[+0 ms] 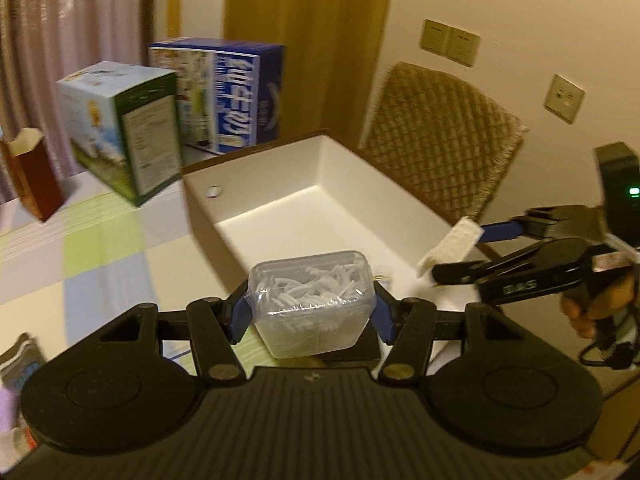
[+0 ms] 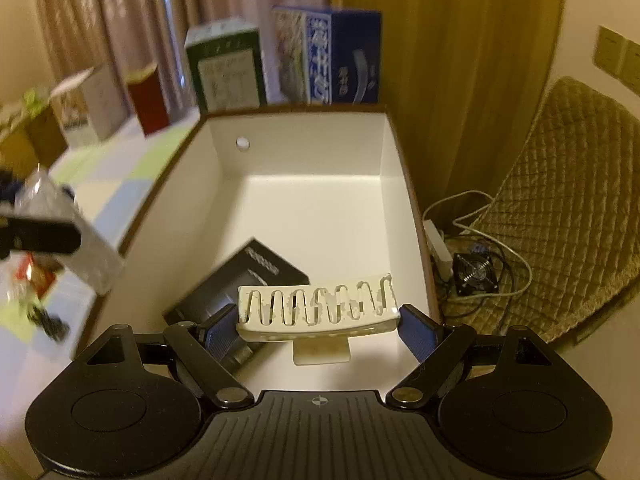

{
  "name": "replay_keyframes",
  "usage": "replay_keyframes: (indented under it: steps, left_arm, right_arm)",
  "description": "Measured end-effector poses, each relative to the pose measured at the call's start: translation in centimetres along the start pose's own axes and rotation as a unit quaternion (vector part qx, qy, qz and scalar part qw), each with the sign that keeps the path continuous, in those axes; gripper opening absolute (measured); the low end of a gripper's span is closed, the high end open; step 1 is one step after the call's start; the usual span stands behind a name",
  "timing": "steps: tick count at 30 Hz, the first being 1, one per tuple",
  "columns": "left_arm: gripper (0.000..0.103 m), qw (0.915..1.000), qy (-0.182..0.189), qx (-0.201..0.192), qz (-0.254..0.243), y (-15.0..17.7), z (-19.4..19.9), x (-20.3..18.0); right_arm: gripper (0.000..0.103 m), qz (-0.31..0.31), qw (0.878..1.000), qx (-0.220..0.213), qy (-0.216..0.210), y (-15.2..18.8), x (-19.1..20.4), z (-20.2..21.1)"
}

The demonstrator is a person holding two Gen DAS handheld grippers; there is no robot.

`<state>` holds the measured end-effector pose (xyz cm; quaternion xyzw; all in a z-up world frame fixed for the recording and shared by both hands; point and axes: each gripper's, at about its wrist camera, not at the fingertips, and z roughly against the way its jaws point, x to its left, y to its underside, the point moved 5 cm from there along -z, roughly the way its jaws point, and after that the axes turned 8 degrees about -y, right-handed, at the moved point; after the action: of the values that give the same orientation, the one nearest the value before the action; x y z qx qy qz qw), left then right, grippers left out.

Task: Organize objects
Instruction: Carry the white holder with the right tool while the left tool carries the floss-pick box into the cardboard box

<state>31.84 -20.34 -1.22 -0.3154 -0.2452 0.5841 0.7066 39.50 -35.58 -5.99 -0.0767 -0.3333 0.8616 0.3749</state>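
Inside open bin on table: flat packet, near end. Behind bin: two cartons, paper bag leftward.

Each handheld matte-black plastic left gripper and matching black right gripper is showing the same build: a ribbed black central plate with a small crosshair mark, two round black discs either side, and angled black link arms pinned with brass-coloured rivets, ending in blue padded fingers. Seen from the left, the right gripper's body is carrying white "DAS" lettering, a glowing green light, a small red-and-white label and a trailing black cable
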Motion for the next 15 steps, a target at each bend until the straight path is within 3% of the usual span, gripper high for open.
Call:
replay_keyframes:
  steps: [8, 15]
  left_arm:
    - [0.055, 0.9998, 0.01, 0.019, -0.004, -0.9, -2.4, -2.2]
    - [0.055, 0.999, 0.012, 0.044, -0.007, -0.7, -4.5, -3.4]
  right_arm:
    - [0.082, 0.064, 0.996, 0.06, -0.017, 0.5, -0.3, -2.5]
    - [0.083, 0.081, 0.995, 0.054, -0.022, -0.2, -1.2, -3.2]
